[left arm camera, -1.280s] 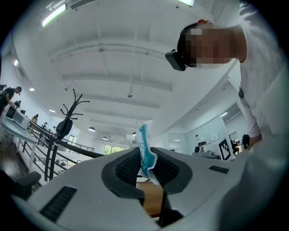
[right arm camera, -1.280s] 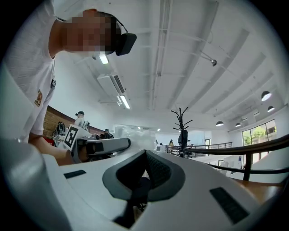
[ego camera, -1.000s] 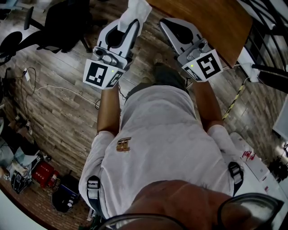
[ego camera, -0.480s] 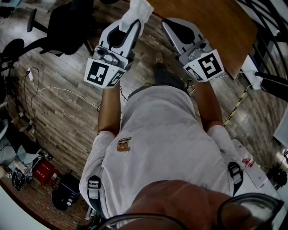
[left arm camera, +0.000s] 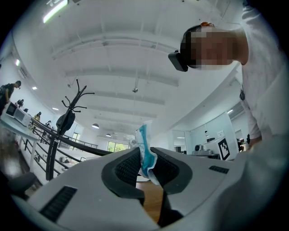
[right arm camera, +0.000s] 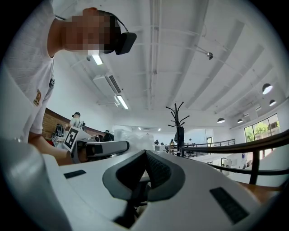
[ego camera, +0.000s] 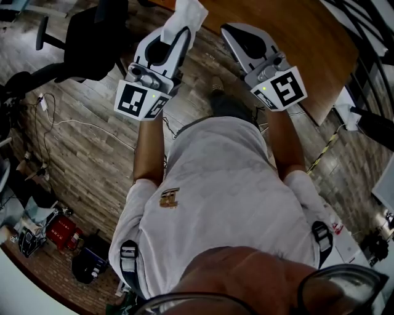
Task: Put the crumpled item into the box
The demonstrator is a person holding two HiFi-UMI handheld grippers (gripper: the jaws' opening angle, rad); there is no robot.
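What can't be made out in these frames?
- Box: in no view; both gripper views look up at the ceiling.
- Crumpled item: the head view's top edge cuts off its tip; in the left gripper view the left tool's pads cover its lower part, so what it is stays unclear.
- Table: head view, mostly cut off by the frame's top edge.

Both gripper views are bright, fisheye-bent and black-cornered, lit by long white strip lamps (right arm camera: 121, 101) on the pale ribbed ceiling (left arm camera: 113, 54), while the head view, facing away from that ceiling, is dimmer.
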